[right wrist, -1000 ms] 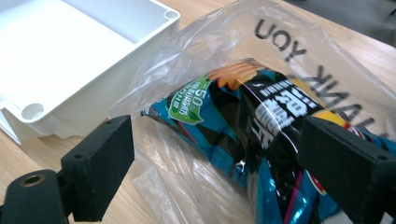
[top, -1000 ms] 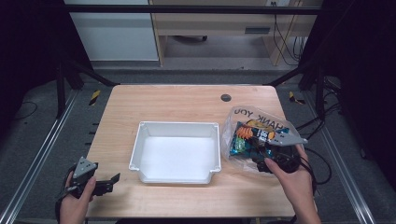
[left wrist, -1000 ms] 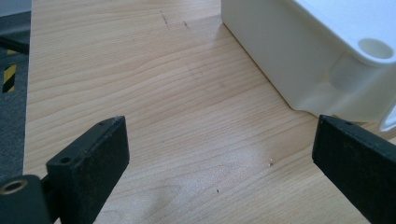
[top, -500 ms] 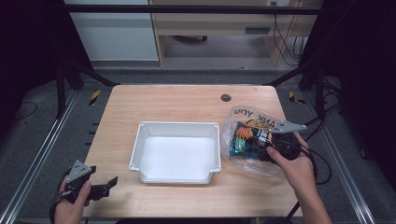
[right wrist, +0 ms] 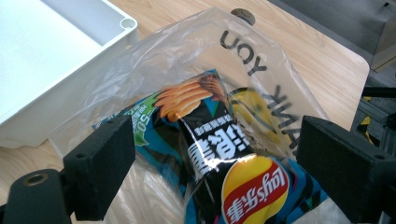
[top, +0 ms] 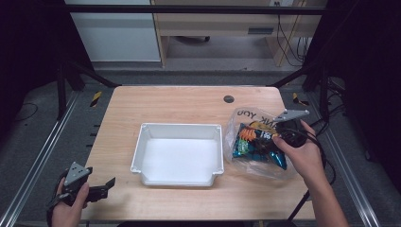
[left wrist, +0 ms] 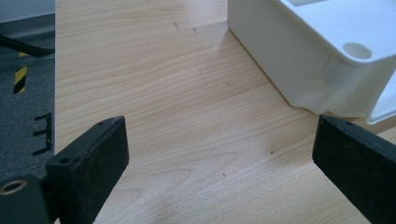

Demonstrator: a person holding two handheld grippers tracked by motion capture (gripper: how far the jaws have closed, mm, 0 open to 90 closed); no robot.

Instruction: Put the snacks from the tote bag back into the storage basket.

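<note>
The chip packet (right wrist: pixel 219 154) lies inside a clear plastic bag (top: pixel 246 120) on the surface, right of the white tray (top: pixel 179 153). The right gripper (right wrist: pixel 215 154) hovers over it, jaws wide apart and holding nothing; better to pinch packet and film together near one edge. The left gripper (left wrist: pixel 219 154) rests spread and empty.

white tray (top: pixel 177 135), black-blue chip bag (right wrist: pixel 233 163)

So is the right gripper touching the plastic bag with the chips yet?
Apart. In the right gripper view the right gripper has both jaws spread wide above the plastic bag, and the bag's film lies unpinched between them.
</note>
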